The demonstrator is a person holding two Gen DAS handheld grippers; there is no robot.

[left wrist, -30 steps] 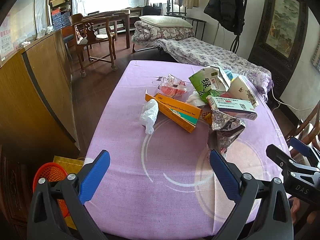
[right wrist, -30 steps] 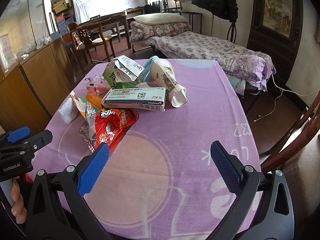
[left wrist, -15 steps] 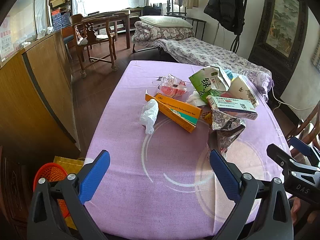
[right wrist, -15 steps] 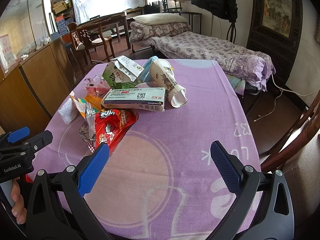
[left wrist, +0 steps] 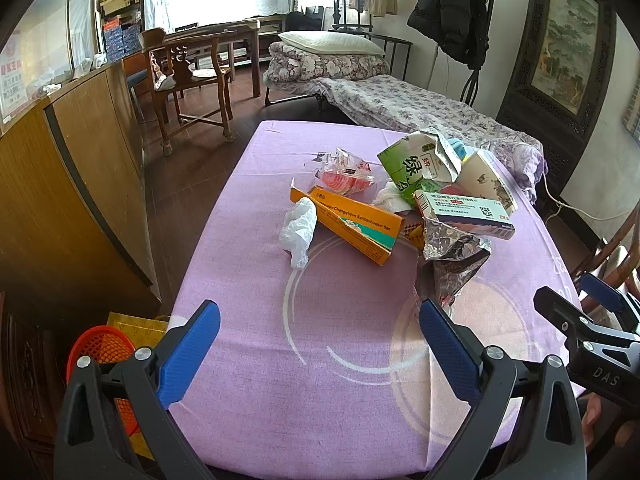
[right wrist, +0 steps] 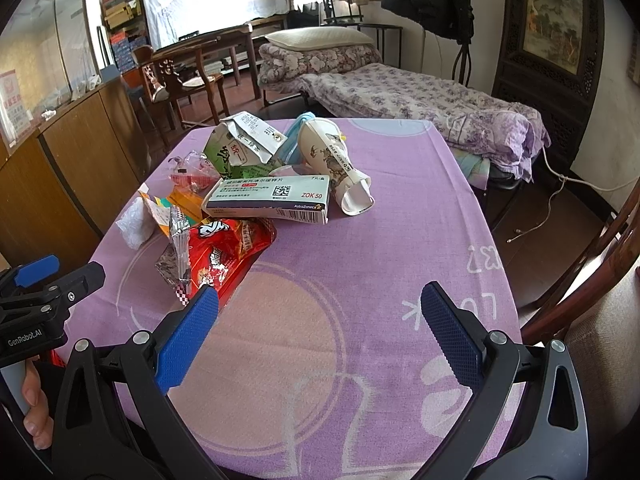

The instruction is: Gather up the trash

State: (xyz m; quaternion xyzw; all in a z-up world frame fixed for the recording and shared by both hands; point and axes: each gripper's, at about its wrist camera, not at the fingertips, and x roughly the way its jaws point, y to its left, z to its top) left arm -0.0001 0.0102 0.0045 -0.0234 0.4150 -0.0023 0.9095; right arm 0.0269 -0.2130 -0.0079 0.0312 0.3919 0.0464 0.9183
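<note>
- Left wrist view: the left tool (left wrist: 320, 344) hovers with blue pads spread apart, empty, above the purple-clothed bench (left wrist: 248, 392); the long orange cardboard box (left wrist: 352, 226) and crumpled white tissue (left wrist: 298, 230) lie ahead, mid-bench.
- Right wrist view: the right tool (right wrist: 318, 334) is likewise spread apart and empty; the red foil snack wrapper (right wrist: 224, 252) lies just beyond its left pad, the white medicine box (right wrist: 272, 200) behind.

White medicine box (right wrist: 269, 199): "ZOK 50", "AstraZeneca". Left tongs (right wrist: 38, 312): "GenRobot.AI".

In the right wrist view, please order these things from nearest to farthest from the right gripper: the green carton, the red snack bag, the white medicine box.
From the right gripper:
1. Red snack bag, just ahead, to the left.
2. White medicine box, behind the bag, in the middle of the pile.
3. Green carton, at the back of the pile, on the left.
</note>
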